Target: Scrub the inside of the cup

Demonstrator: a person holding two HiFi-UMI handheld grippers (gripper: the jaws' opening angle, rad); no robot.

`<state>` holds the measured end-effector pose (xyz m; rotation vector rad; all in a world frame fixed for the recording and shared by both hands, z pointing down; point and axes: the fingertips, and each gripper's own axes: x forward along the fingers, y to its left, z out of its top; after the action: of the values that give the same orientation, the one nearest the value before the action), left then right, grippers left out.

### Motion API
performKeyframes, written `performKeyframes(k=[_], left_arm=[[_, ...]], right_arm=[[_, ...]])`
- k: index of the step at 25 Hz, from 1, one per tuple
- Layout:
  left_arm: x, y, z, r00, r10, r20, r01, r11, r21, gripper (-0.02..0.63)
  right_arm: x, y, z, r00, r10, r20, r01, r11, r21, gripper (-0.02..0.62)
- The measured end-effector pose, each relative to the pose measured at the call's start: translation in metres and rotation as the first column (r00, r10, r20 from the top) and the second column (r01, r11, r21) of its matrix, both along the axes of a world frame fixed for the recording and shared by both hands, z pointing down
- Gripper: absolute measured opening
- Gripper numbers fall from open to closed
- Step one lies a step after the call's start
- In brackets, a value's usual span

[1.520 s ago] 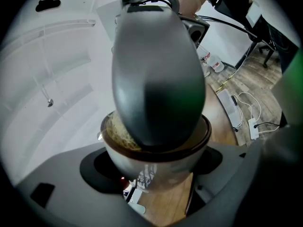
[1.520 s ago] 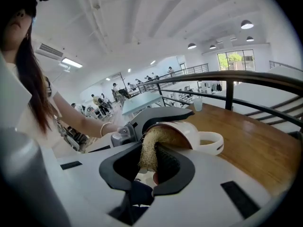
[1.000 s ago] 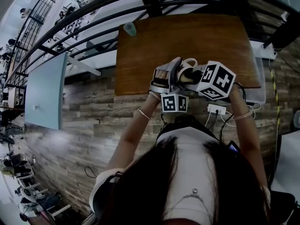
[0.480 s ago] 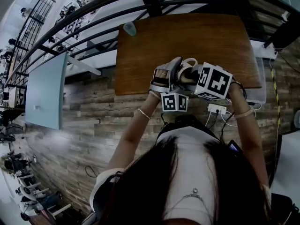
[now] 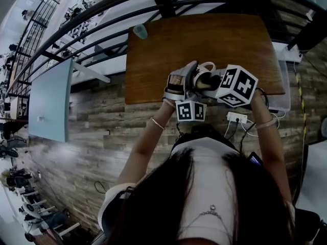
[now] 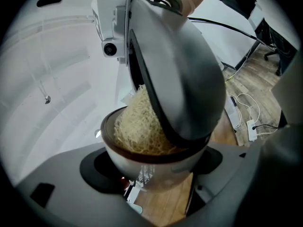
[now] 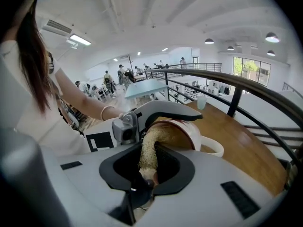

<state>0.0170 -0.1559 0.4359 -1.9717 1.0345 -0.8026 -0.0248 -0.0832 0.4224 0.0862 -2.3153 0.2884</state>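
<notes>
A white cup [image 6: 142,163] with a brown inside is clamped between the jaws of my left gripper [image 6: 152,174], above the near edge of the wooden table [image 5: 204,40]. A pale fibrous loofah scrubber [image 6: 137,126] fills the cup's mouth. My right gripper [image 7: 150,173] is shut on the scrubber's [image 7: 150,148] near end and pushes it into the cup [image 7: 187,134], whose handle [image 7: 213,145] points right. In the head view the two grippers meet at the cup [image 5: 205,74], the left gripper [image 5: 186,80] on its left and the right gripper's marker cube [image 5: 237,86] on its right.
A small teal cup [image 5: 141,31] stands at the table's far left corner. A dark metal railing [image 5: 127,4] curves beyond the table. A white power strip [image 5: 236,118] with cables lies on the plank floor. A pale blue table [image 5: 48,101] stands to the left.
The right gripper's marker cube rocks slightly at the cup. Both hands stay in the same place and both grips are unchanged.
</notes>
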Motion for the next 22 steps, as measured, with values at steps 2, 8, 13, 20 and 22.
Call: performKeyframes(k=[2,8,13,20,22], left_arm=[[0.000,-0.001,-0.002,1.000,-0.004,0.000,0.004,1.000,0.006,0.411],[-0.002,-0.002,-0.005,1.000,-0.024,-0.012,0.025,0.999,0.025,0.411],[-0.007,-0.003,-0.008,0.999,-0.039,-0.026,0.040,0.999,0.033,0.410],[-0.009,-0.001,-0.011,0.998,-0.049,-0.038,0.051,0.998,0.043,0.411],[-0.009,-0.002,-0.011,0.998,-0.051,-0.044,0.054,0.997,0.048,0.411]], right_arm=[[-0.001,-0.001,-0.003,0.999,0.021,0.030,-0.020,0.999,-0.024,0.078],[-0.003,-0.004,-0.010,0.981,0.110,0.157,-0.091,0.988,-0.123,0.078],[-0.008,-0.006,-0.017,0.953,0.177,0.246,-0.130,0.972,-0.196,0.078],[-0.009,-0.006,-0.023,0.916,0.243,0.319,-0.161,0.952,-0.262,0.078],[-0.010,-0.007,-0.025,0.901,0.267,0.342,-0.170,0.943,-0.287,0.078]])
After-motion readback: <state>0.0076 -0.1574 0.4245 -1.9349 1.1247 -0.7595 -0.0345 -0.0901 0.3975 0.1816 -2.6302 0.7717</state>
